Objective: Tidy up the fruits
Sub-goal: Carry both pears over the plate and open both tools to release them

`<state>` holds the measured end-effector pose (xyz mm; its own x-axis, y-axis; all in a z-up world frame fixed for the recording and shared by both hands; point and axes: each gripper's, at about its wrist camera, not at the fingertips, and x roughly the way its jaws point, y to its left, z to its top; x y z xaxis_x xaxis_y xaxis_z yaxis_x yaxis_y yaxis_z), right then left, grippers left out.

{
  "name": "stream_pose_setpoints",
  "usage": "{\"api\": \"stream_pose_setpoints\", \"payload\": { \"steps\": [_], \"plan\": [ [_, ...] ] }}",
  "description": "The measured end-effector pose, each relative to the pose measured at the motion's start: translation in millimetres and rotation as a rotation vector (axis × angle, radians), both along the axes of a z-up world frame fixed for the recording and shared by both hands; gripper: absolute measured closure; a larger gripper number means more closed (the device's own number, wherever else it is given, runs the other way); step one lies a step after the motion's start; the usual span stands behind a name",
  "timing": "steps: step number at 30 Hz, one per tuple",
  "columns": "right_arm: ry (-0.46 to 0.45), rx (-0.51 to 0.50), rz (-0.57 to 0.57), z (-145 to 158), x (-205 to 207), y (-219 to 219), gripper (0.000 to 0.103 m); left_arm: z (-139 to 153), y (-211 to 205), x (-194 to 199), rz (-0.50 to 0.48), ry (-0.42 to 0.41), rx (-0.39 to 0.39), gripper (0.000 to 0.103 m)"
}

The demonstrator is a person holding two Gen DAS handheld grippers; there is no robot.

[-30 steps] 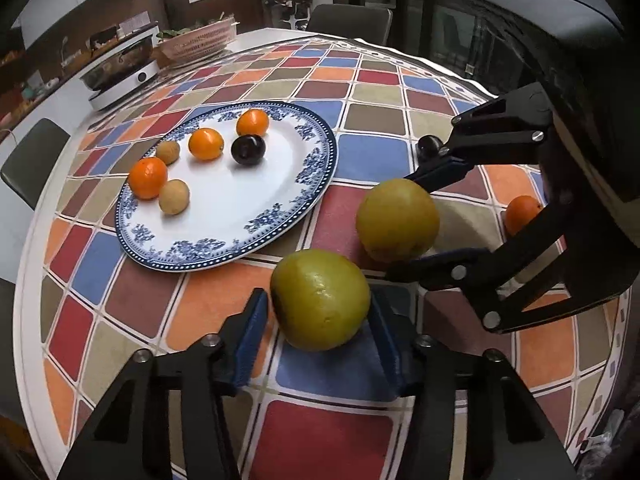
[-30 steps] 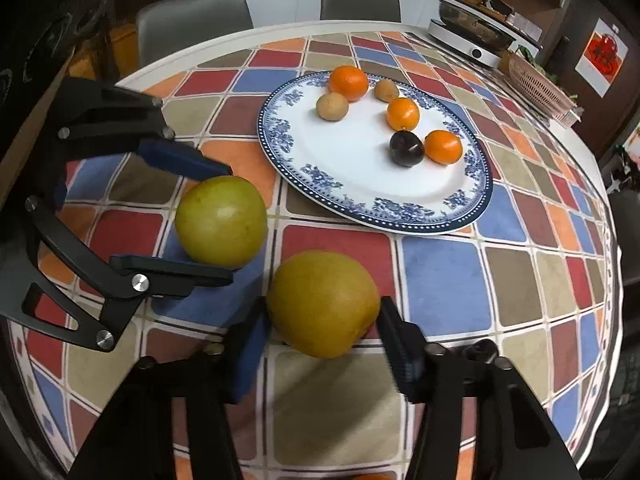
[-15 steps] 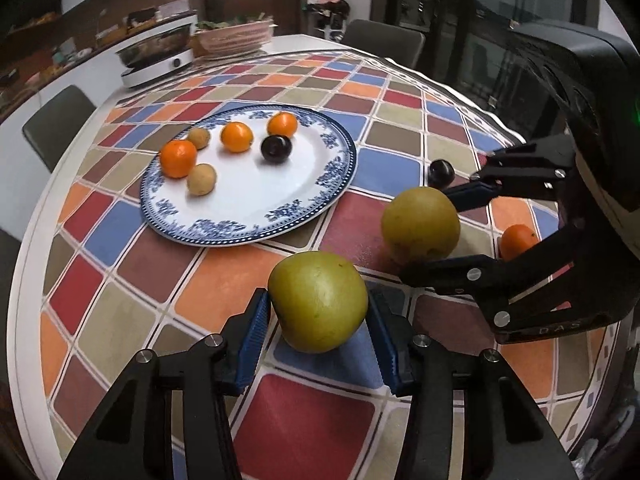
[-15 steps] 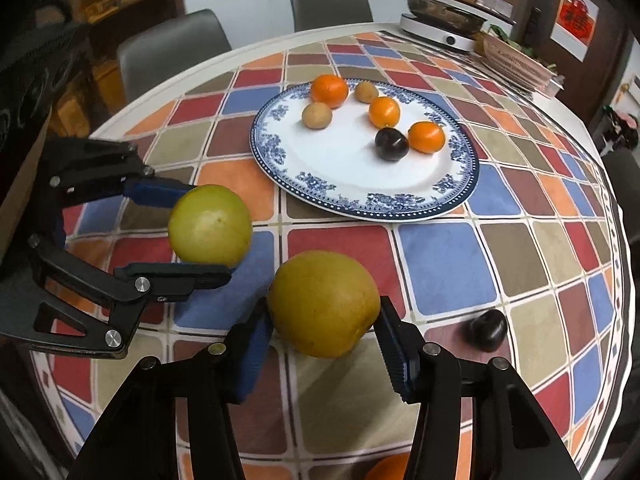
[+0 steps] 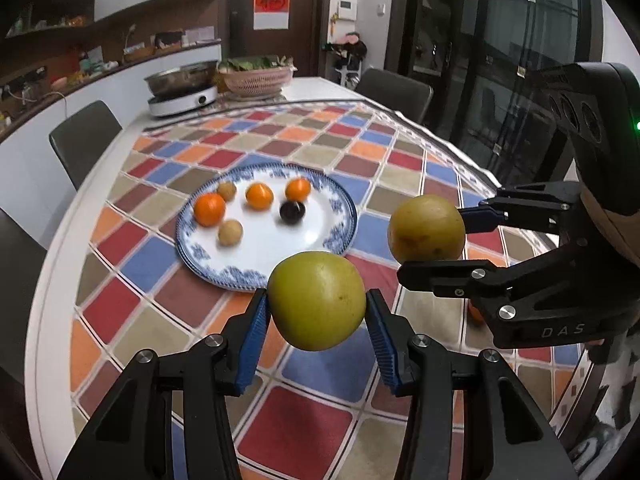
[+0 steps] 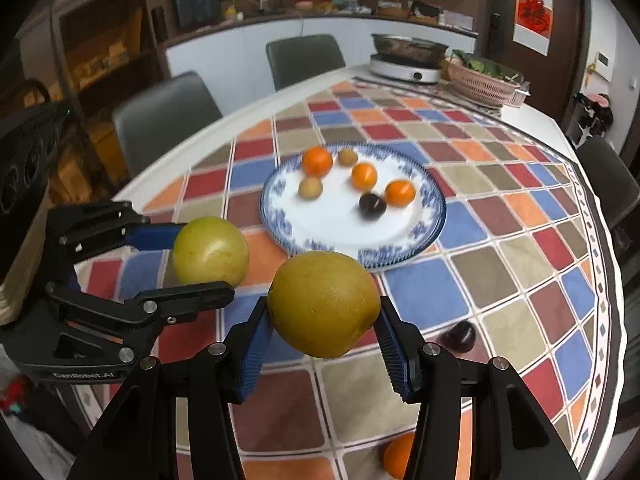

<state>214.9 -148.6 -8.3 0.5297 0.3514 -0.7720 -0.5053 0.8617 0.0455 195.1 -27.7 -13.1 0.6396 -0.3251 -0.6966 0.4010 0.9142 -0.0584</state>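
Observation:
My left gripper [image 5: 316,312] is shut on a green pear [image 5: 317,300] and holds it above the table; it also shows in the right wrist view [image 6: 210,251]. My right gripper [image 6: 322,316] is shut on a yellow-brown pear [image 6: 324,303], also lifted; it shows in the left wrist view [image 5: 426,229]. A blue-and-white plate [image 5: 340,196] ahead holds three oranges, two small brown fruits and a dark plum [image 5: 292,211]. The plate also shows in the right wrist view [image 6: 432,216].
A dark plum [image 6: 459,335] and an orange [image 6: 398,458] lie on the checked tablecloth near the right gripper. A hot pot [image 5: 182,88] and a pink basket [image 5: 256,78] stand at the far end. Chairs surround the table.
Both grippers have risen and lifted their pears off the table. The plate now looks farther away and lower in both views.

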Motion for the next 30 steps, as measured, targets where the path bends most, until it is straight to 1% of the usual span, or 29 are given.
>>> {"api": "stream_pose_setpoints", "payload": {
  "steps": [8,15,21,30],
  "plan": [
    [-0.051,0.047,-0.047,23.8,9.0,-5.9,0.051,26.5,3.6,10.6,0.032,-0.062,-0.010,0.055],
    [-0.067,0.076,-0.079,37.5,30.0,-9.4,0.051,36.3,2.6,33.7,0.047,-0.088,-0.002,0.055],
    [-0.073,0.071,-0.112,38.6,54.3,-12.3,0.051,37.6,6.3,57.7,0.073,-0.090,0.006,0.055],
    [-0.055,0.063,-0.142,33.4,93.4,-9.8,0.051,27.0,9.4,89.8,0.083,-0.056,0.014,0.056]
  ]
}}
